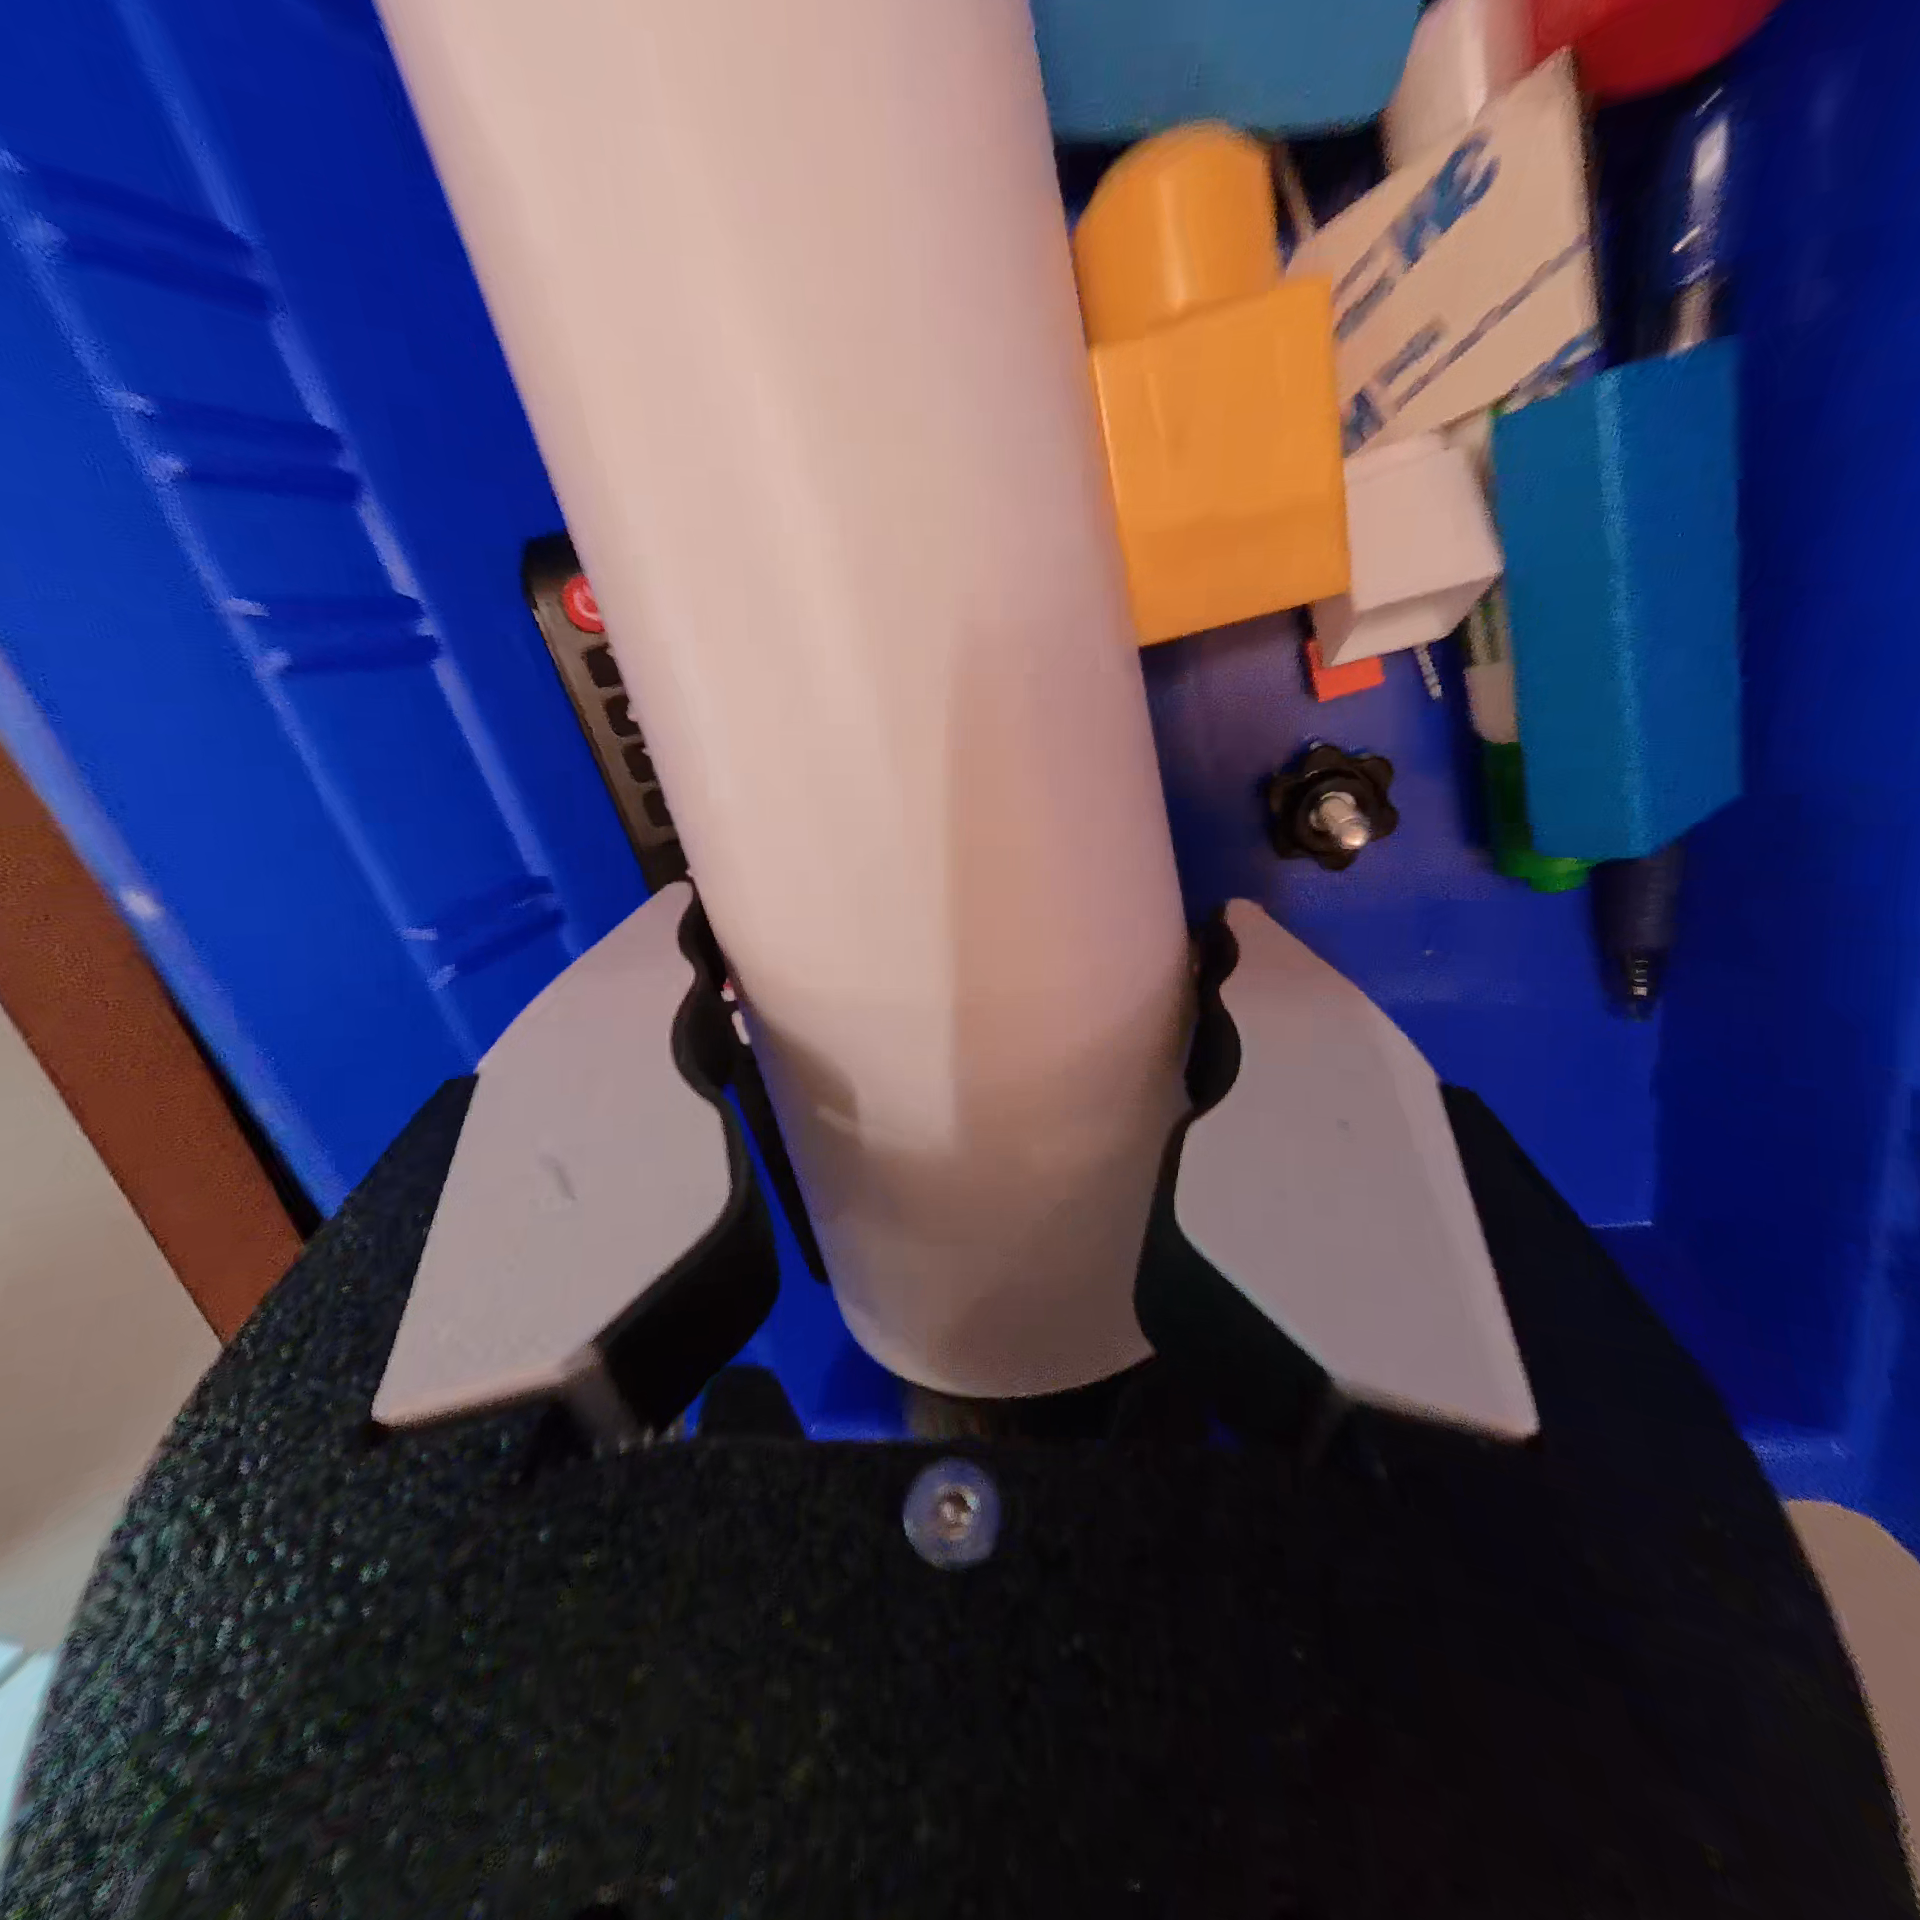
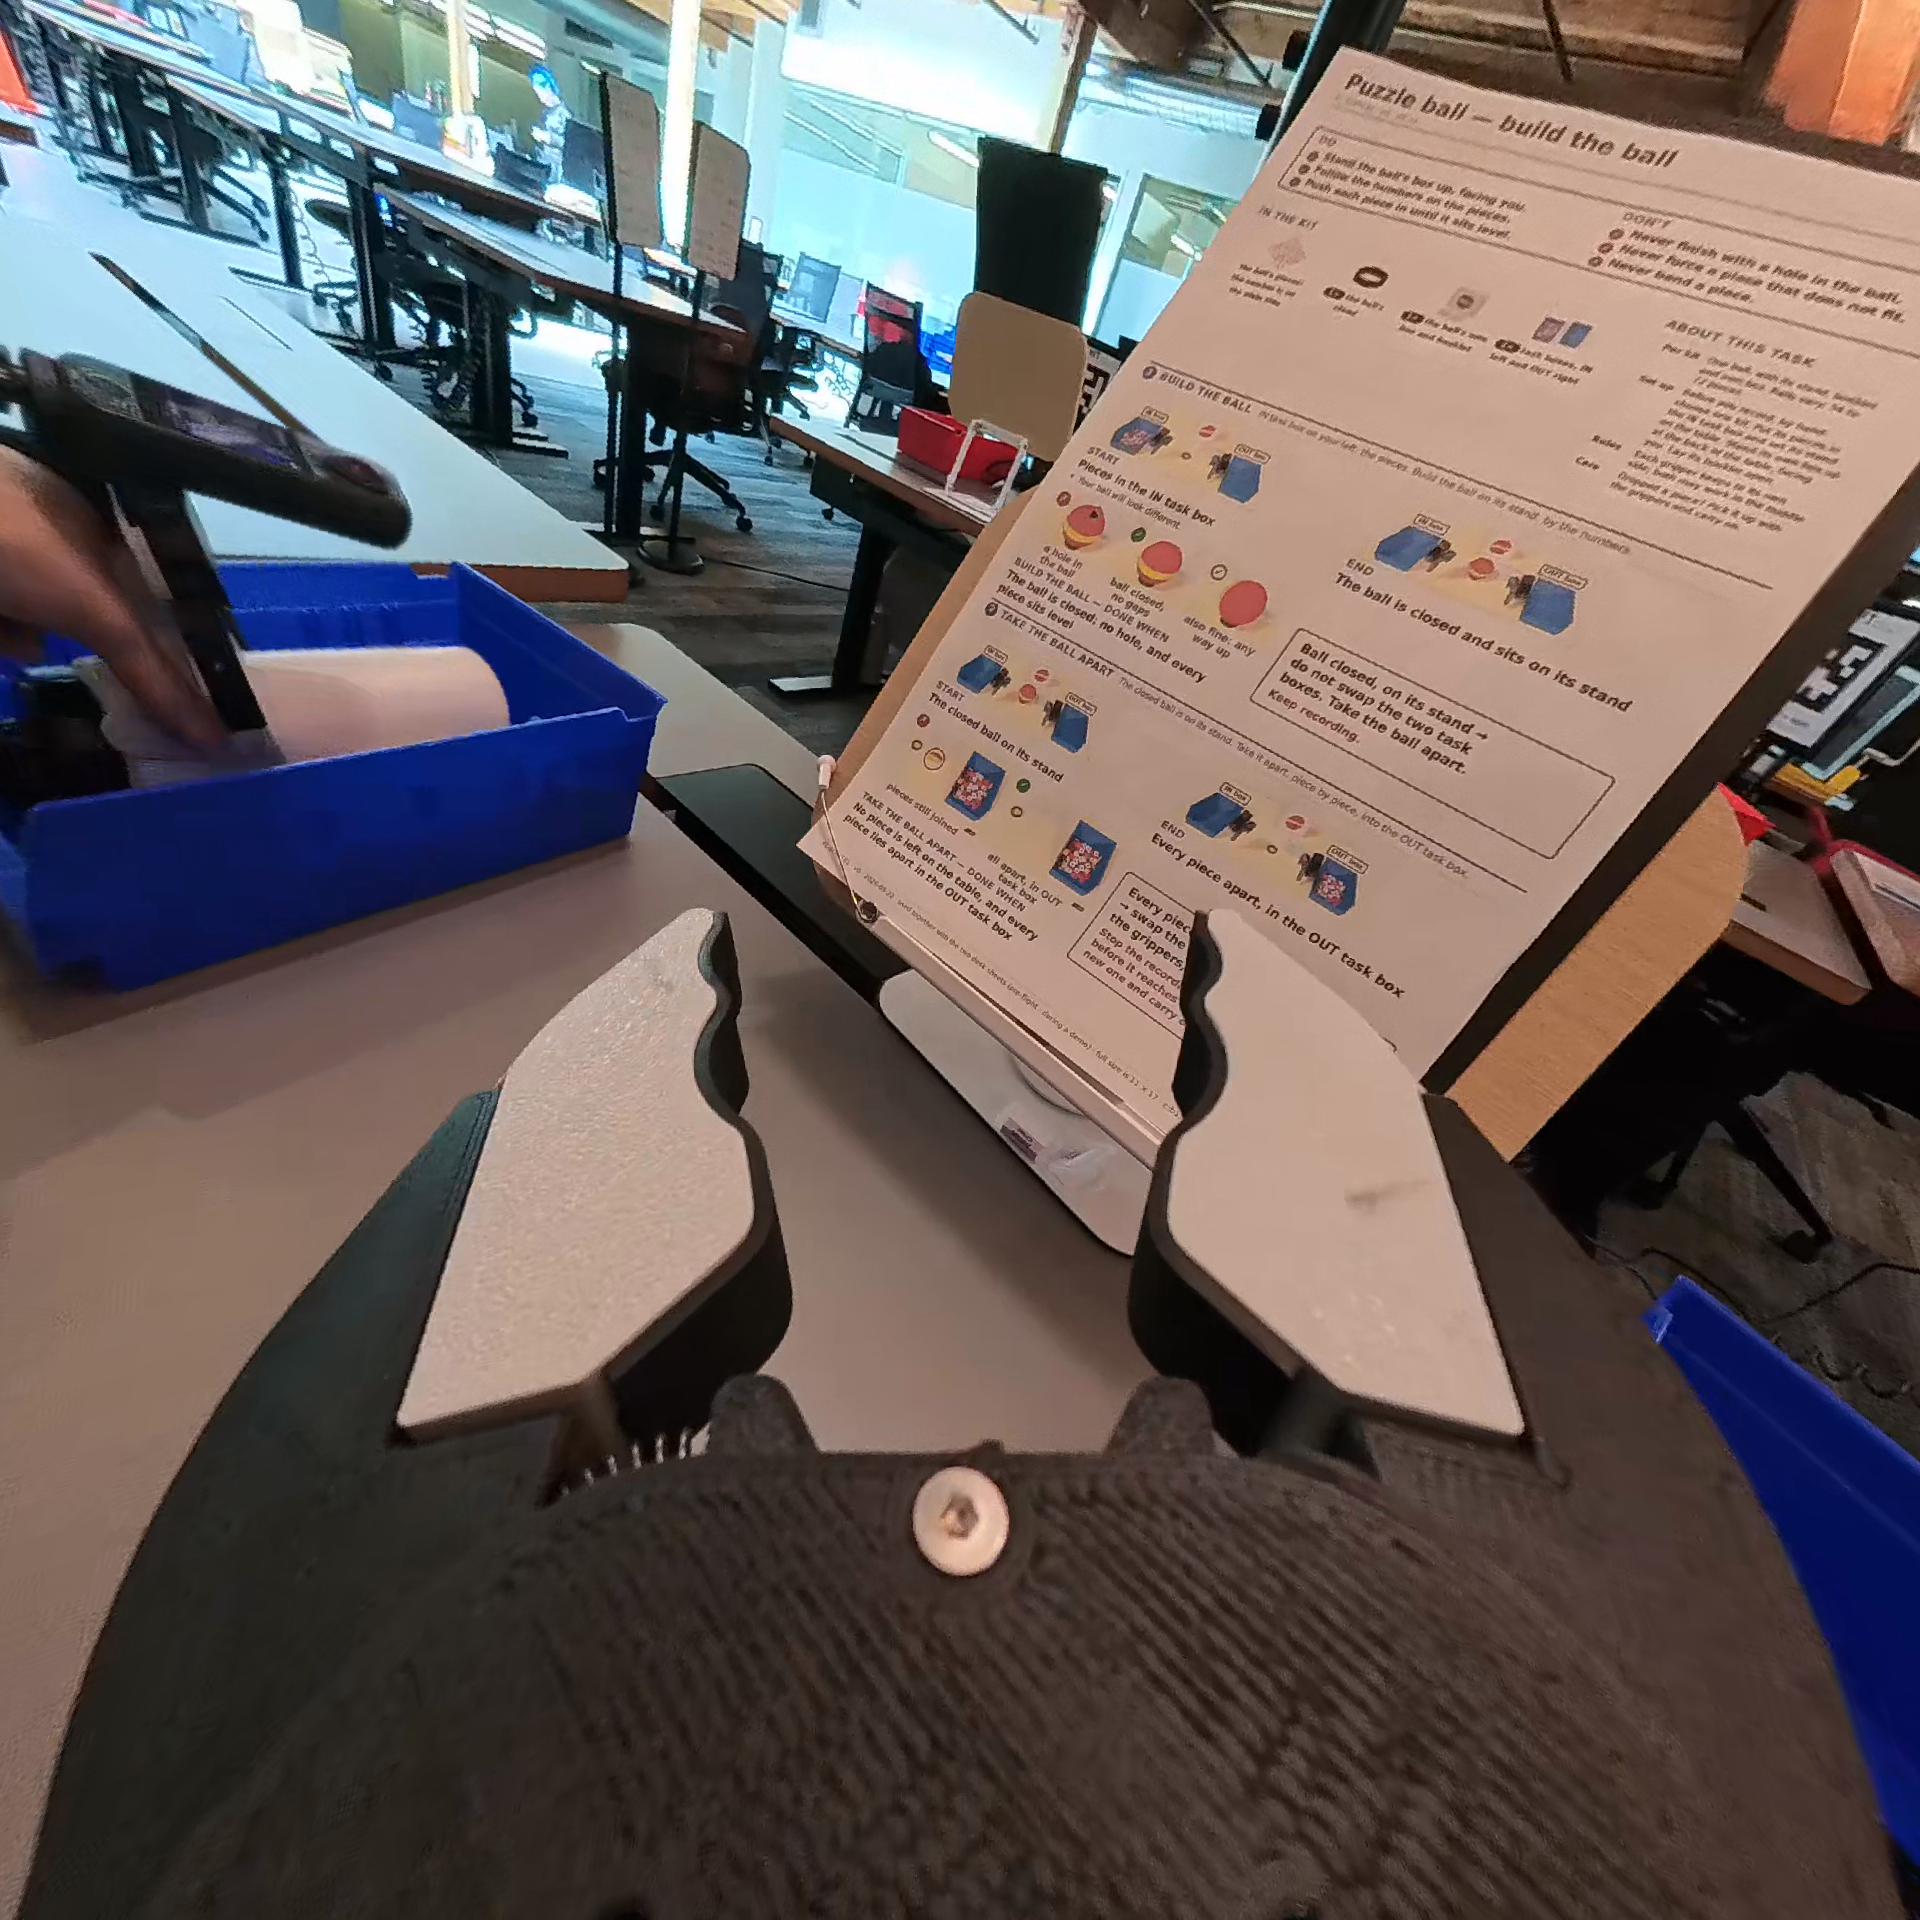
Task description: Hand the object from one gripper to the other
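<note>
A pale pink tube (image 1: pixel 810 582) lies inside a blue bin (image 1: pixel 260 520). My left gripper (image 1: pixel 951 914) is down in the bin and its fingers (image 1: pixel 582 1143) close on the tube's near end. In the right wrist view the tube (image 2: pixel 384 696) shows inside the same blue bin (image 2: pixel 343 831) at the left, with the left gripper's black body (image 2: pixel 197 457) and a hand over it. My right gripper (image 2: pixel 961 920) is open and empty above the grey table, well to the right of the bin.
The bin also holds an orange block (image 1: pixel 1216 436), a blue block (image 1: pixel 1621 603), white pieces (image 1: pixel 1423 540), pens (image 1: pixel 1652 914), a black knob (image 1: pixel 1330 805) and a black remote (image 1: pixel 613 717). A propped instruction sheet (image 2: pixel 1351 582) stands ahead of my right gripper. Another blue bin's edge (image 2: pixel 1797 1475) is at right.
</note>
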`<move>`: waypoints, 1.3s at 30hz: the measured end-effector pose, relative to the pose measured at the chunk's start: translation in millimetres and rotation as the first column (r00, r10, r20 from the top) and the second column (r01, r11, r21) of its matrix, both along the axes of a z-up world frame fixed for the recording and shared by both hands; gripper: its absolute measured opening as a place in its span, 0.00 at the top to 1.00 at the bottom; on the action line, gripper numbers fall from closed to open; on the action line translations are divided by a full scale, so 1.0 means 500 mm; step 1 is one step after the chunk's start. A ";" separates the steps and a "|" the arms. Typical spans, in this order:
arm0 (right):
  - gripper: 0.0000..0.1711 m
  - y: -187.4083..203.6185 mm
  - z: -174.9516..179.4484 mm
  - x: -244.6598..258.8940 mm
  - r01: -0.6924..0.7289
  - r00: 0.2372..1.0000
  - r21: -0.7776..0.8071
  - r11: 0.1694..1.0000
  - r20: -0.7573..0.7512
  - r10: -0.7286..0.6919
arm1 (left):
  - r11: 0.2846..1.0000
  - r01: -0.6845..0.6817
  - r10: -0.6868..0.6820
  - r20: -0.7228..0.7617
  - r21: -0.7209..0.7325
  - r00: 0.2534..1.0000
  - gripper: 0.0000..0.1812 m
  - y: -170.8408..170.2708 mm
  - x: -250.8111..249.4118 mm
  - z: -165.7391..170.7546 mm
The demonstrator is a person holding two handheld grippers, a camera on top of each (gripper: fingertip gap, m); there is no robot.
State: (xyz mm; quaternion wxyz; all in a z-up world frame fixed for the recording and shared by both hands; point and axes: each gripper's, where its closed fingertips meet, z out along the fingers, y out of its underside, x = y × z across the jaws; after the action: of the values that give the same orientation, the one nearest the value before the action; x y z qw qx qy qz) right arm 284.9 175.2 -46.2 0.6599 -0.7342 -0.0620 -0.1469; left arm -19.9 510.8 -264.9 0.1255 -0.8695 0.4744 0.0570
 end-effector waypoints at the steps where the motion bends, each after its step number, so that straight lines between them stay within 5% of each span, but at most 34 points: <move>1: 0.52 -0.002 0.002 -0.002 -0.006 1.000 0.007 1.000 -0.006 0.006 | 1.000 0.016 -0.016 0.036 0.022 0.999 0.52 0.002 0.006 0.018; 7: 0.54 -0.006 0.015 -0.009 -0.031 0.999 0.045 0.998 -0.032 0.033 | 0.989 0.123 -0.134 0.143 0.080 0.981 0.53 -0.009 0.023 0.131; 10: 0.55 0.003 0.017 -0.026 -0.072 0.995 0.066 0.995 -0.066 0.076 | 0.984 0.166 -0.177 0.433 0.063 0.884 0.53 -0.050 0.081 0.227; 12: 0.53 0.008 0.019 -0.040 -0.107 0.989 0.076 0.991 -0.093 0.114 | 0.973 0.227 -0.198 0.677 0.047 0.709 0.53 -0.108 0.134 0.322; 15: 0.46 0.016 0.040 -0.076 -0.210 0.955 0.158 0.965 -0.178 0.236 | 0.922 0.368 -0.250 0.910 0.119 0.332 0.52 -0.229 0.198 0.475; 19: 0.38 0.004 0.093 -0.145 -0.393 0.799 0.356 0.848 -0.324 0.507 | 0.827 0.435 -0.369 0.928 0.357 -0.060 0.52 -0.382 0.252 0.582; 23: 0.36 -0.017 0.127 -0.165 -0.440 0.716 0.451 0.777 -0.345 0.606 | 0.658 0.527 -0.430 0.843 0.538 -0.324 0.52 -0.554 0.318 0.565; 31: 0.42 -0.039 0.125 -0.188 -0.517 0.713 0.391 0.762 -0.296 0.635 | 0.413 0.674 -0.502 0.771 0.612 -0.392 0.53 -0.717 0.440 0.419; 33: 0.44 -0.034 0.121 -0.175 -0.493 0.735 0.397 0.774 -0.286 0.615 | 0.386 0.694 -0.525 0.763 0.608 -0.377 0.53 -0.726 0.455 0.392; 35: 0.57 -0.028 0.112 -0.162 -0.481 0.753 0.401 0.780 -0.267 0.601 | 0.360 0.715 -0.576 0.746 0.600 -0.336 0.53 -0.726 0.469 0.368; 39: 0.57 -0.001 0.076 -0.160 -0.483 0.812 0.277 0.831 -0.215 0.543 | 0.376 0.739 -0.641 0.733 0.558 -0.227 0.53 -0.712 0.493 0.326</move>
State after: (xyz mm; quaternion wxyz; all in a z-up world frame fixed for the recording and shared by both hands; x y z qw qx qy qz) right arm 205.1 174.9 -8.3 0.7501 -0.6295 -0.1474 0.1388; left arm 226.8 154.9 -101.7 0.3322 -0.3120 0.7115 -0.5349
